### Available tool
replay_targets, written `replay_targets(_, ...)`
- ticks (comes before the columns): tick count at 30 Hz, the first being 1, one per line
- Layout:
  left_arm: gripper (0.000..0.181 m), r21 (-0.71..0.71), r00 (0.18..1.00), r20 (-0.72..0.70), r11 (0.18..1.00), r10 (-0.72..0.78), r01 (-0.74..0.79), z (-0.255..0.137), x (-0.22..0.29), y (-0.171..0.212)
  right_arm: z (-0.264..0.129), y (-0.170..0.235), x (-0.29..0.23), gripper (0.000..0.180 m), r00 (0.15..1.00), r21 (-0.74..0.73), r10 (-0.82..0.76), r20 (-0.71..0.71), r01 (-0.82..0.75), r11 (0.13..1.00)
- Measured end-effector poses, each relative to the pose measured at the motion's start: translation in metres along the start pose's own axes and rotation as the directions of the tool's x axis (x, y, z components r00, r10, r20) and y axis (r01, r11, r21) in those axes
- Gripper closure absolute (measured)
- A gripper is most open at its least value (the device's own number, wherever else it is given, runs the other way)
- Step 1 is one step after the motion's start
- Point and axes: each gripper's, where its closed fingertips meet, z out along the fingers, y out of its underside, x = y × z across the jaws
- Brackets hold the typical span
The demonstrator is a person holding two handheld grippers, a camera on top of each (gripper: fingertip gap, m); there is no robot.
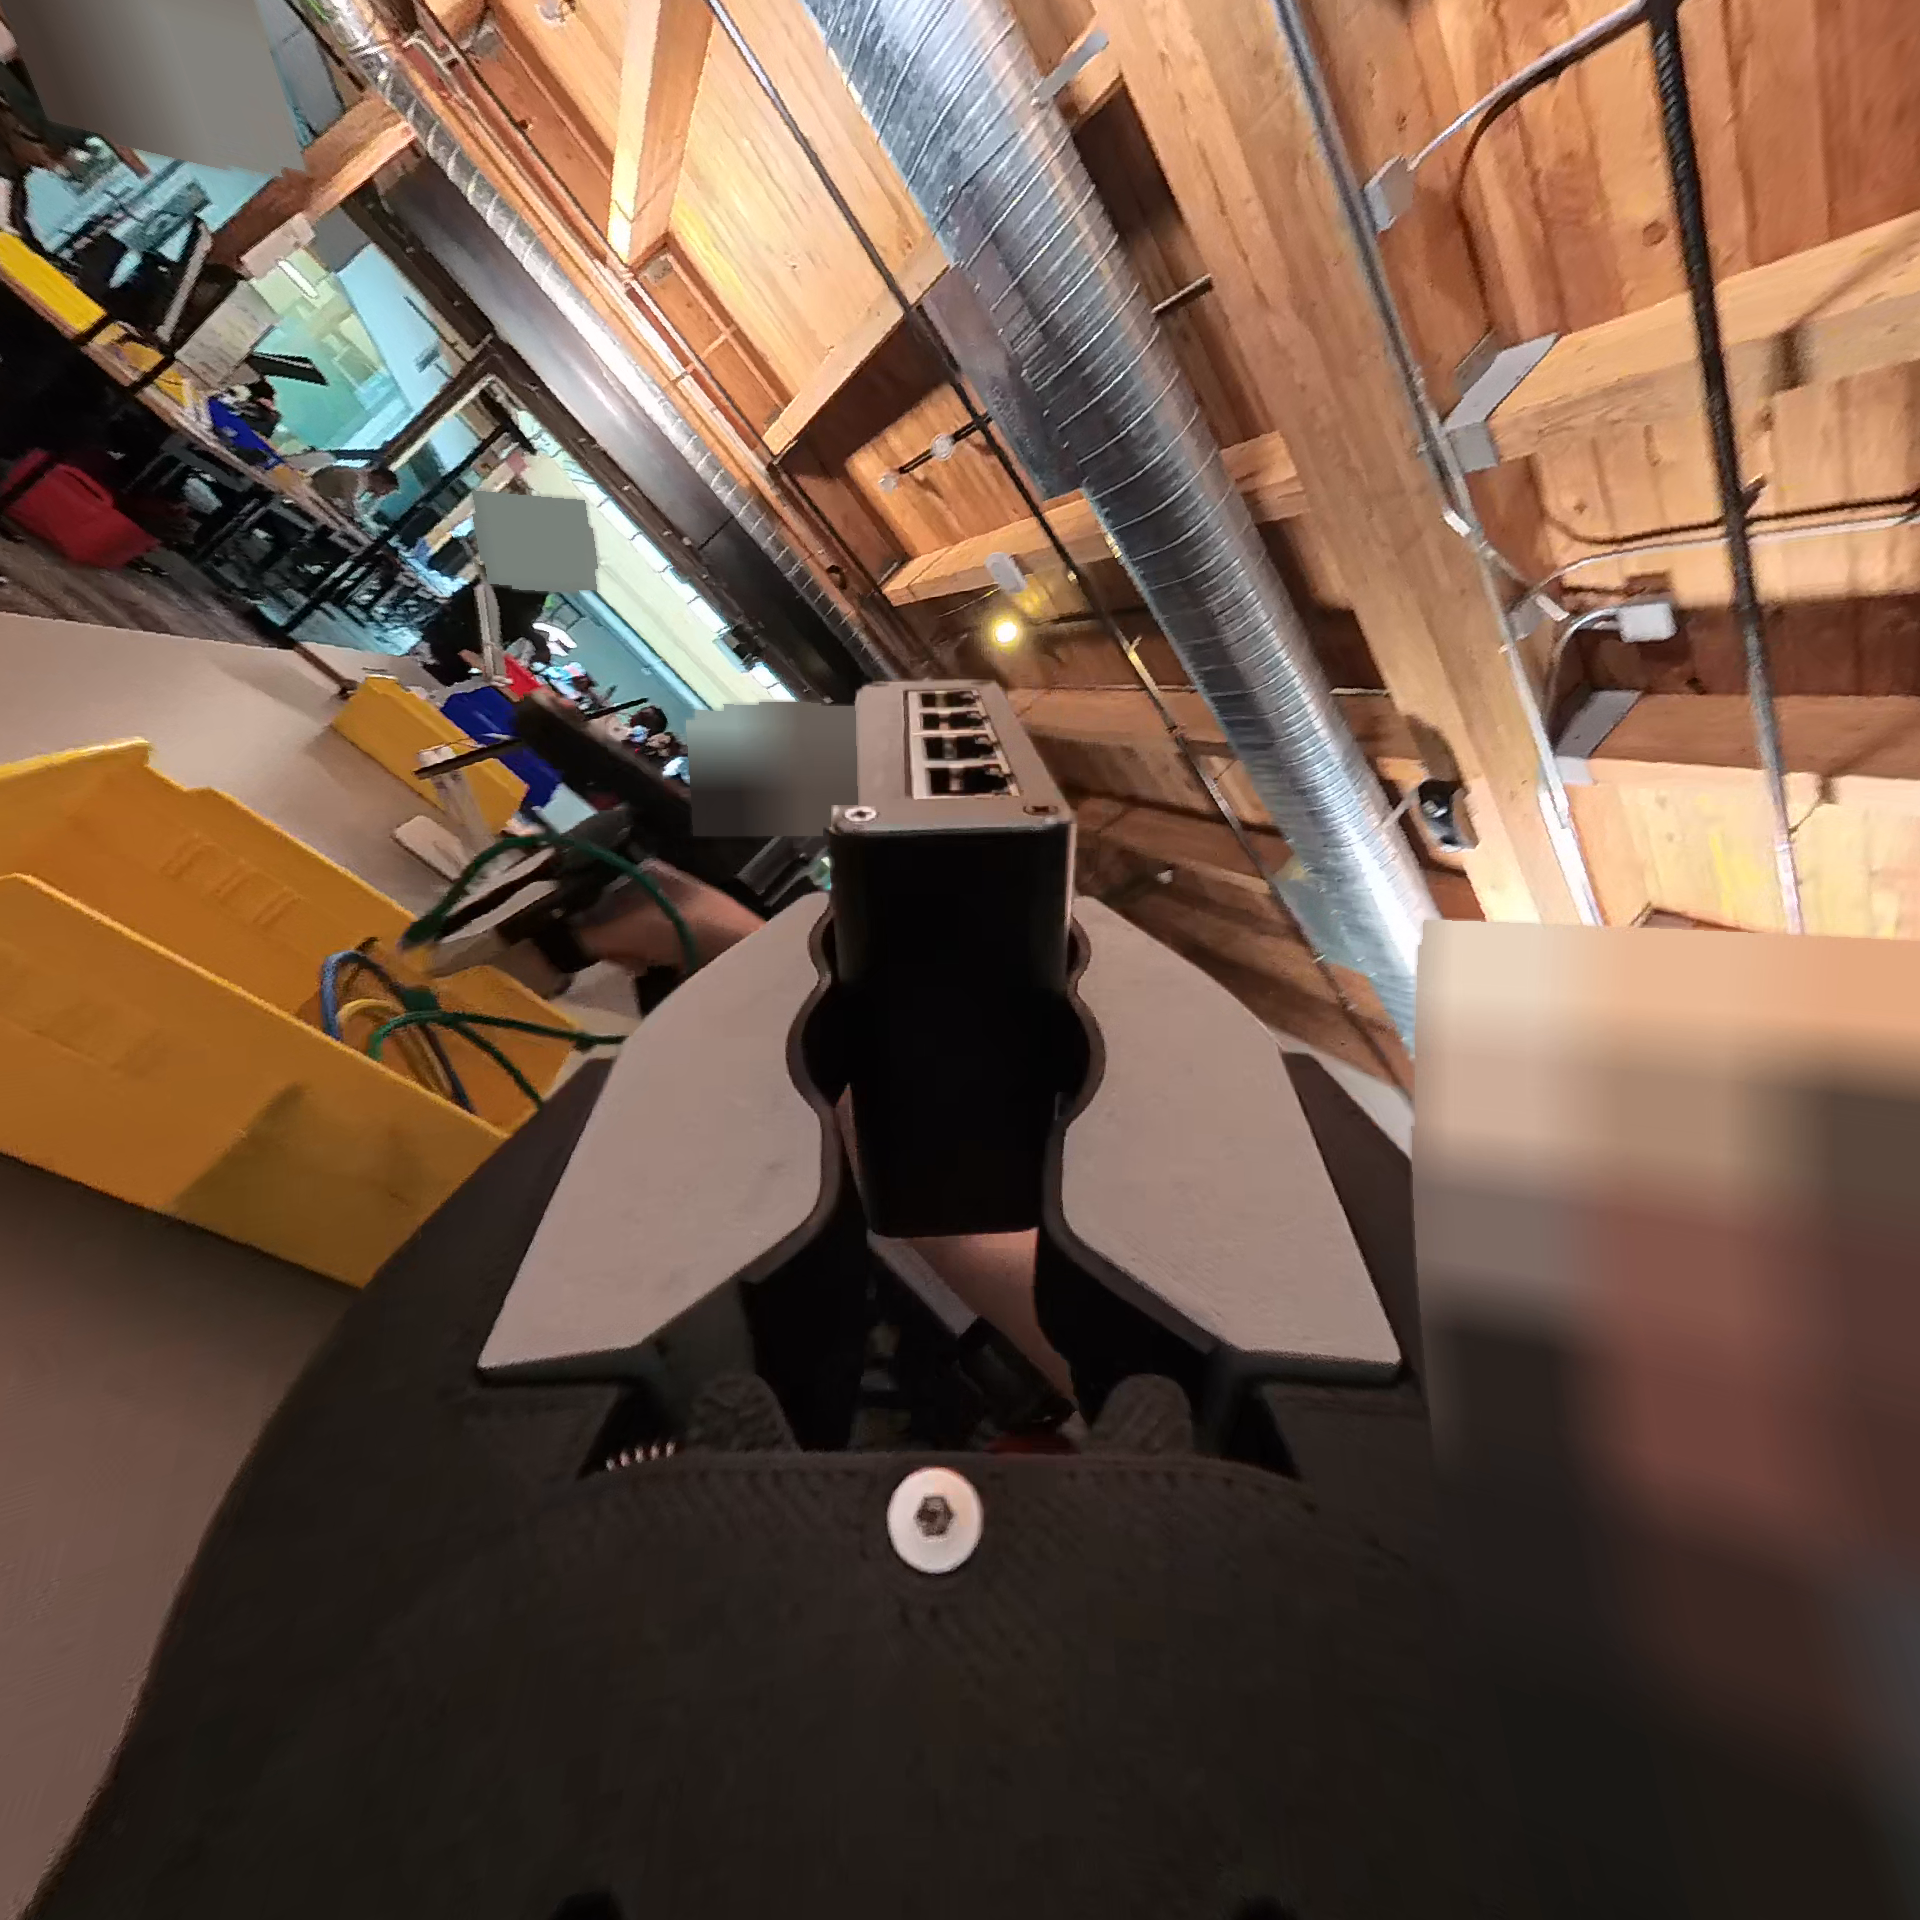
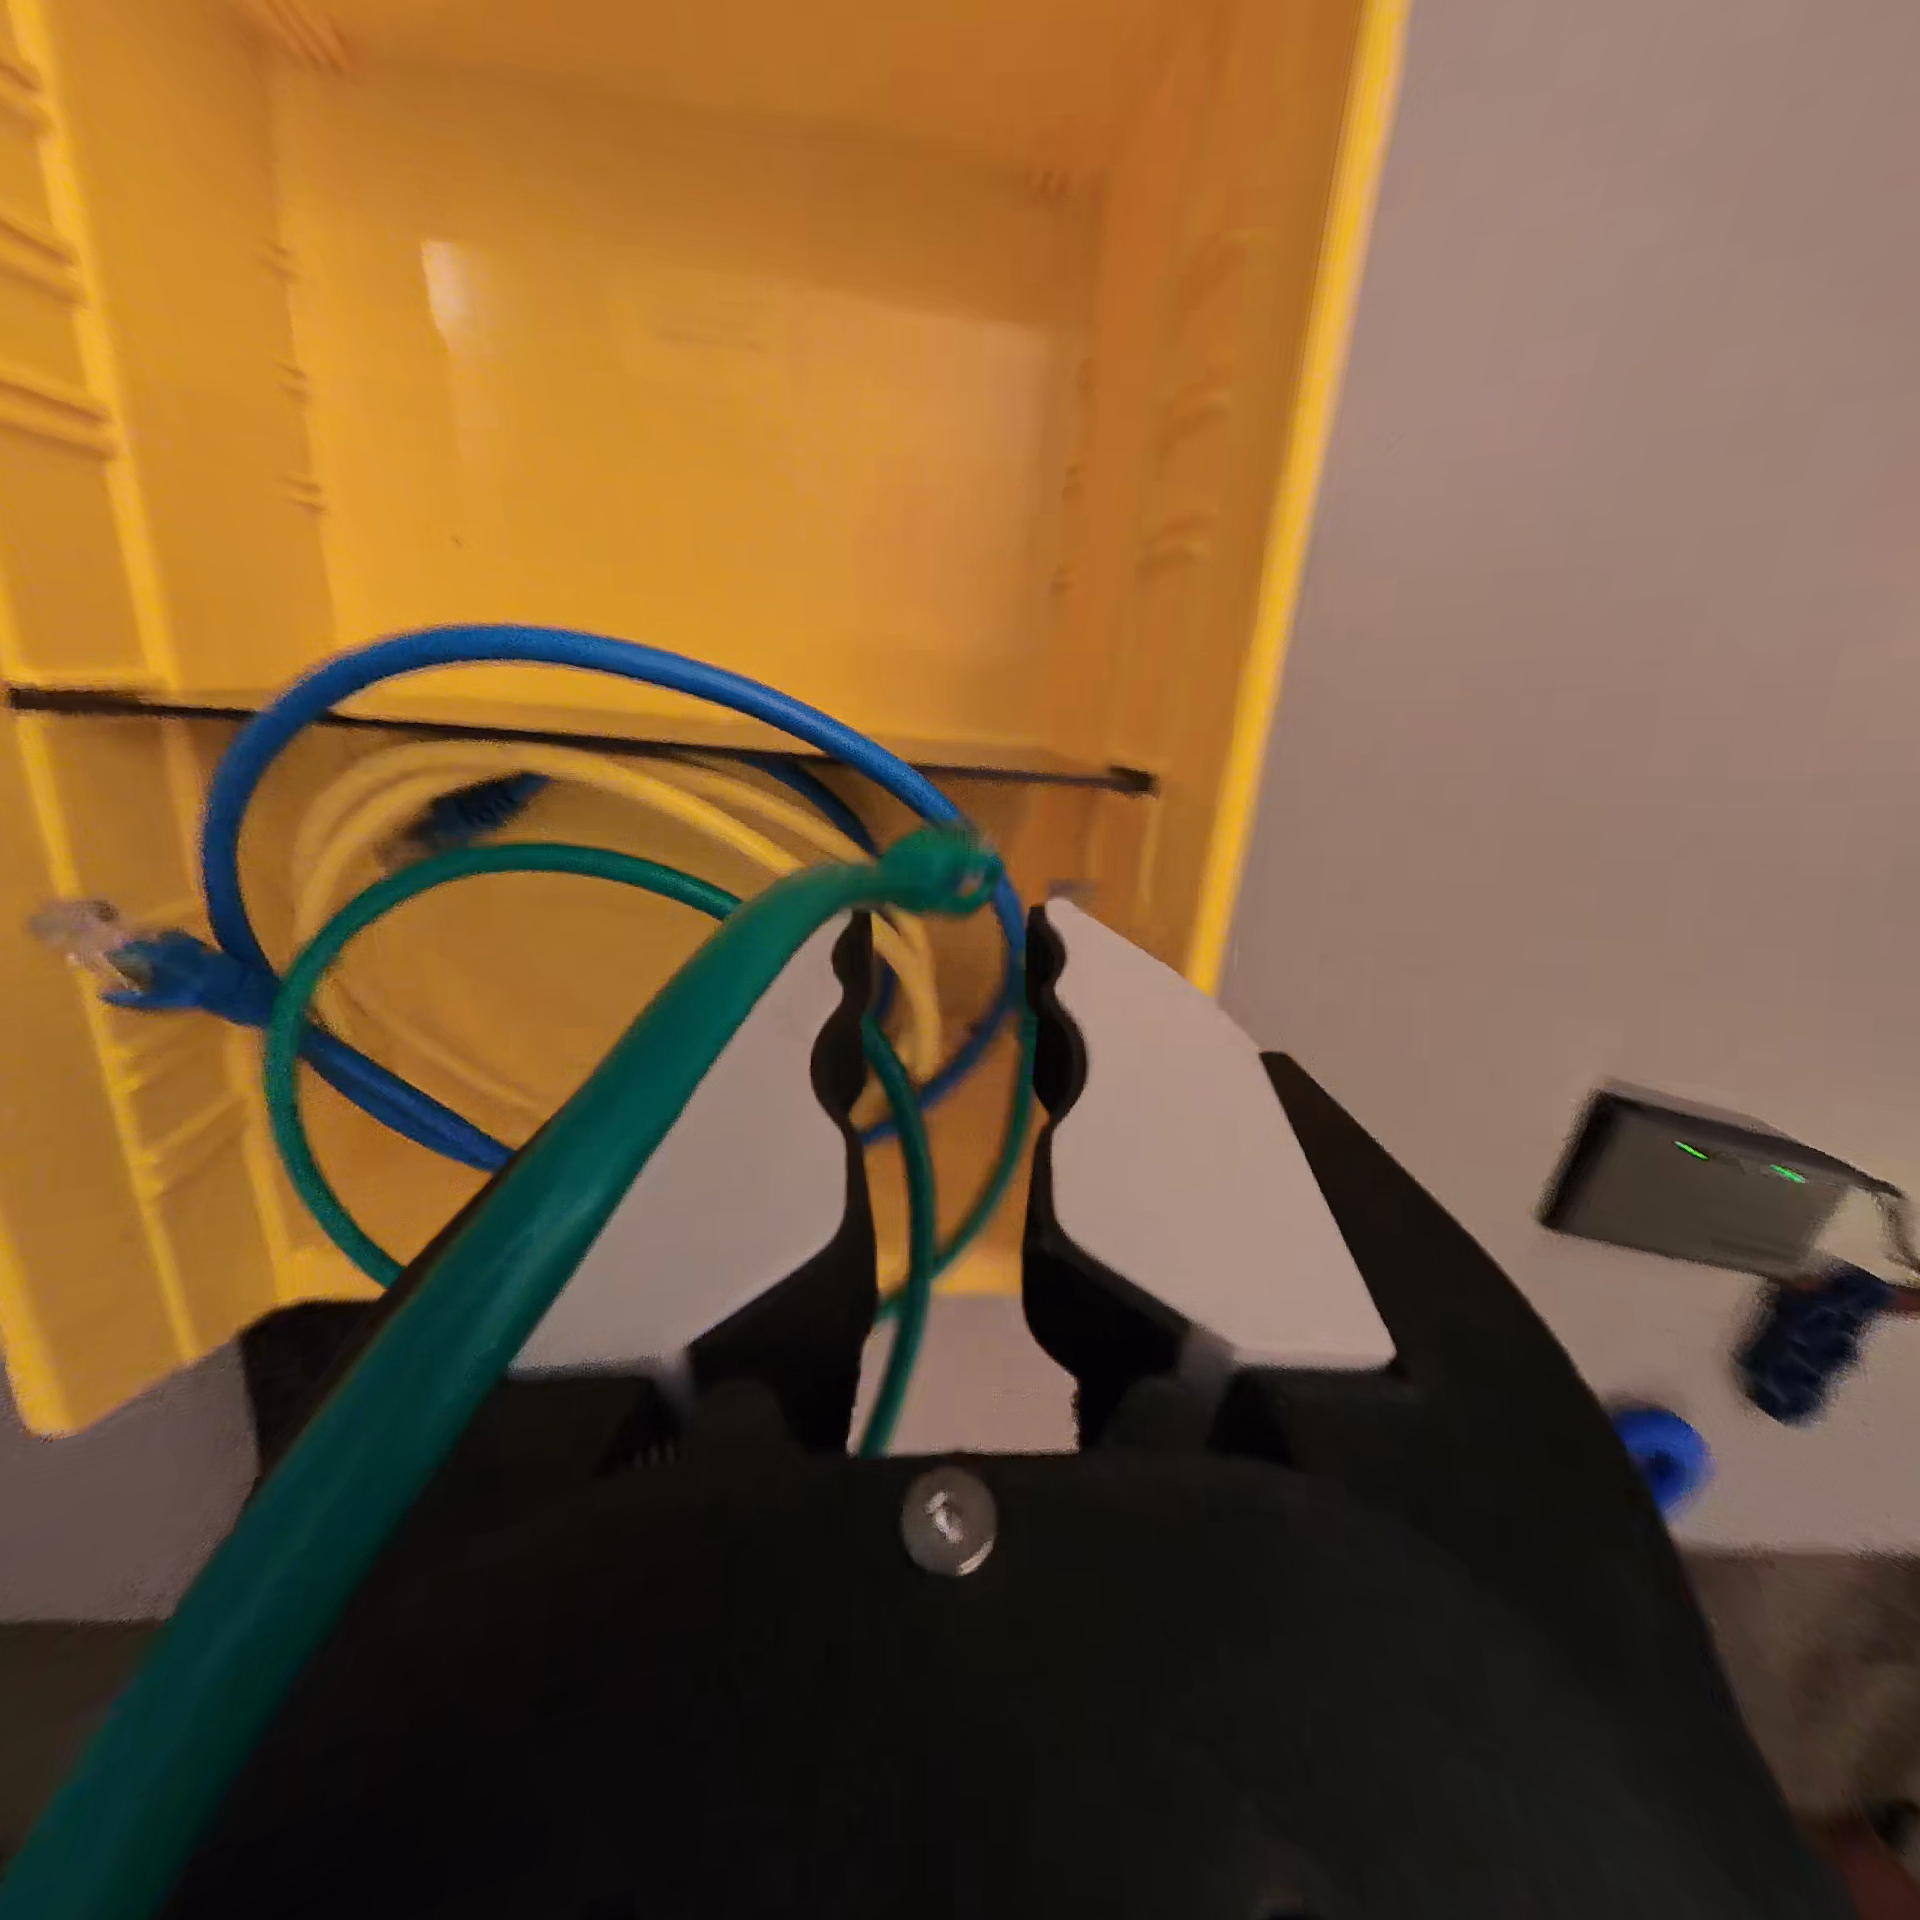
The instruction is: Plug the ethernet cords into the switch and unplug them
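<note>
The black ethernet switch point(image 1: 951, 935) was clamped between the jaws of the left gripper point(image 1: 951, 997), raised off the table with its ports empty. The right gripper point(image 2: 940, 935) was held narrowly open above the yellow bin point(image 2: 1288, 520); the green ethernet cord point(image 2: 582, 1132) was draped over its left finger, ungripped.

Three coiled ethernet cords lie in the bin in the right wrist view: one blue cord point(image 2: 582, 665), one green cord point(image 2: 436, 1288), one pale yellow cord point(image 2: 623, 784). One black metal box-shaped switch point(image 1: 951, 997) shows in the left wrist view, with four port openings visible on its face. That view shows three yellow plastic bins: two nested nearby point(image 1: 156, 935) and one farther off point(image 1: 400, 717). Two grippers appear, one per view.
</note>
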Motion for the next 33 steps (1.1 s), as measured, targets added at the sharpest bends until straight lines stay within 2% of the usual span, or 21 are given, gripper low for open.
replay_targets(1, 0.145, -0.013, 1.000, 0.021, 1.000, 0.022, -0.022, 0.000, -0.001, 0.001, -0.009, 0.004, 0.011, 0.150, 0.998, -0.034, -0.024, -0.052, 0.023, 0.999)
replay_targets(4, 0.144, -0.045, 0.994, 0.073, 0.996, 0.077, -0.074, 0.001, -0.003, 0.003, -0.038, 0.016, 0.043, 0.149, 0.965, -0.141, -0.137, -0.225, 0.107, 0.984)
replay_targets(7, 0.145, -0.064, 0.993, 0.082, 0.995, 0.087, -0.082, 0.002, -0.002, 0.006, -0.061, 0.028, 0.040, 0.149, 0.969, -0.220, -0.163, -0.186, 0.121, 0.968)
replay_targets(9, 0.145, -0.059, 0.995, 0.072, 0.996, 0.075, -0.070, 0.003, -0.002, 0.007, -0.074, 0.036, 0.023, 0.151, 0.987, -0.246, -0.146, -0.062, 0.127, 0.961)
replay_targets(12, 0.145, -0.062, 0.996, 0.072, 0.996, 0.060, -0.056, 0.005, -0.005, 0.009, -0.093, 0.032, 0.017, 0.169, 0.989, -0.189, -0.140, -0.042, 0.130, 0.973)
replay_targets(16, 0.145, -0.113, 0.995, 0.085, 0.993, 0.051, -0.041, 0.009, -0.013, 0.019, -0.113, 0.015, 0.009, 0.169, 0.990, -0.034, -0.142, -0.025, 0.141, 0.989)
replay_targets(19, 0.145, -0.122, 0.995, 0.085, 0.991, 0.060, -0.049, 0.013, -0.017, 0.023, -0.107, 0.016, 0.009, 0.168, 0.987, -0.071, -0.149, -0.064, 0.145, 0.987)
replay_targets(23, 0.146, -0.086, 0.999, 0.047, 0.996, 0.004, 0.000, 0.014, -0.018, 0.022, -0.075, 0.019, 0.010, 0.169, 0.980, -0.181, -0.151, -0.127, 0.127, 0.975)
replay_targets(26, 0.146, -0.052, 0.999, 0.040, 0.998, -0.017, 0.019, 0.011, -0.018, 0.017, -0.061, 0.019, 0.036, 0.167, 0.911, -0.310, -0.233, -0.339, 0.126, 0.942)
replay_targets(28, 0.146, -0.060, 0.999, 0.050, 0.998, 0.000, 0.003, 0.010, -0.017, 0.016, -0.057, 0.020, 0.039, 0.164, 0.873, -0.394, -0.302, -0.384, 0.141, 0.908)
replay_targets(31, 0.146, -0.068, 0.999, 0.046, 0.998, 0.018, -0.015, 0.010, -0.013, 0.015, -0.062, 0.019, 0.040, 0.162, 0.860, -0.449, -0.327, -0.391, 0.132, 0.884)
replay_targets(33, 0.146, -0.063, 0.999, 0.043, 0.998, 0.017, -0.015, 0.010, -0.011, 0.014, -0.064, 0.012, 0.029, 0.161, 0.902, -0.367, -0.278, -0.330, 0.148, 0.918)
